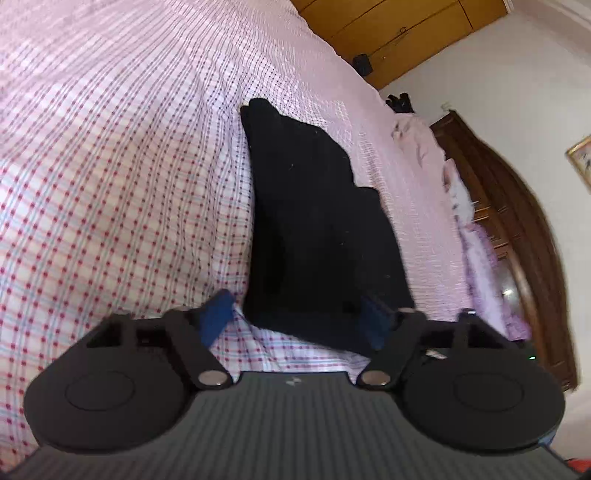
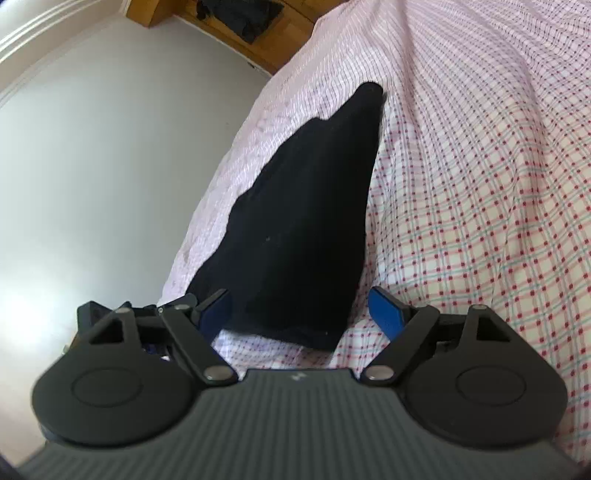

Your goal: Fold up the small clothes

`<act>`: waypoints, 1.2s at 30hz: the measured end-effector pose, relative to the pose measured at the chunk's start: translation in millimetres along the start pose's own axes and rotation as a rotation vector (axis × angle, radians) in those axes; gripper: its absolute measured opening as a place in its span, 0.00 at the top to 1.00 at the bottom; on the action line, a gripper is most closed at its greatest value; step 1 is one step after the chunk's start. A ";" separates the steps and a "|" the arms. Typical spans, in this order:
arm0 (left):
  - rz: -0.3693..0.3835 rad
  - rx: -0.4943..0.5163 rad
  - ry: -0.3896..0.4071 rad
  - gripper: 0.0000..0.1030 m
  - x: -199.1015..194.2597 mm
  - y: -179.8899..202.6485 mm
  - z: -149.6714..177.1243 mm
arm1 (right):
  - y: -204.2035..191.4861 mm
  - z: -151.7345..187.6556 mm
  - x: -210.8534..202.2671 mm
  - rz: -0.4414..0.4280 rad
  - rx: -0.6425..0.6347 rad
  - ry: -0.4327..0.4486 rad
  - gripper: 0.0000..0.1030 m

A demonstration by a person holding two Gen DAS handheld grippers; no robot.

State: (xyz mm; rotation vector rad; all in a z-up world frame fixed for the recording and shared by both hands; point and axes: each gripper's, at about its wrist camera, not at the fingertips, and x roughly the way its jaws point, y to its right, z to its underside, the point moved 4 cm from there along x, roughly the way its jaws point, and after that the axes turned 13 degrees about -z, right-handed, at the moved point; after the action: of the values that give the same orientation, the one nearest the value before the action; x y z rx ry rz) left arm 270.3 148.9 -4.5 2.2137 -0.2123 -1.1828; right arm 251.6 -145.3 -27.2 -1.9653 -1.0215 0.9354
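Note:
A small black garment point(image 1: 317, 221) lies flat on the pink checked bedsheet point(image 1: 110, 166), stretching away from me. In the left wrist view its near edge sits between the blue pads point(image 1: 218, 317) of my left gripper point(image 1: 295, 321), whose jaws stand wide apart. The right-hand pad overlaps the cloth's corner, while the other is off it. From the opposite side, the right wrist view shows the same garment point(image 2: 303, 221). Its near end lies between the spread fingers of my right gripper point(image 2: 301, 314), and neither pad presses on it.
A dark wooden headboard point(image 1: 517, 229) with pink pillows point(image 1: 424, 144) borders the bed at the right in the left wrist view. A light wooden wardrobe point(image 1: 388, 29) stands beyond. In the right wrist view the bed edge drops to a pale floor point(image 2: 103, 166) at the left.

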 end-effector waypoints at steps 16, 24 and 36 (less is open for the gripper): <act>0.130 -0.093 0.045 0.40 63.8 2.6 -49.9 | 39.0 -64.5 44.2 -0.145 0.196 0.230 0.21; 0.112 -0.067 -0.038 0.40 40.8 -7.1 -16.9 | 15.5 -26.1 24.4 -0.190 0.187 0.031 0.22; 0.217 -0.174 -0.027 0.40 51.2 -29.1 -26.8 | 18.9 -20.7 49.4 -0.216 0.196 0.084 0.20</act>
State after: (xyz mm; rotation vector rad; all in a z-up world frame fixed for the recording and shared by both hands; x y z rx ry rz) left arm 317.6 163.0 -46.2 1.9705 -0.3384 -1.0705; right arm 296.3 -116.0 -46.3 -1.6814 -1.0292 0.7954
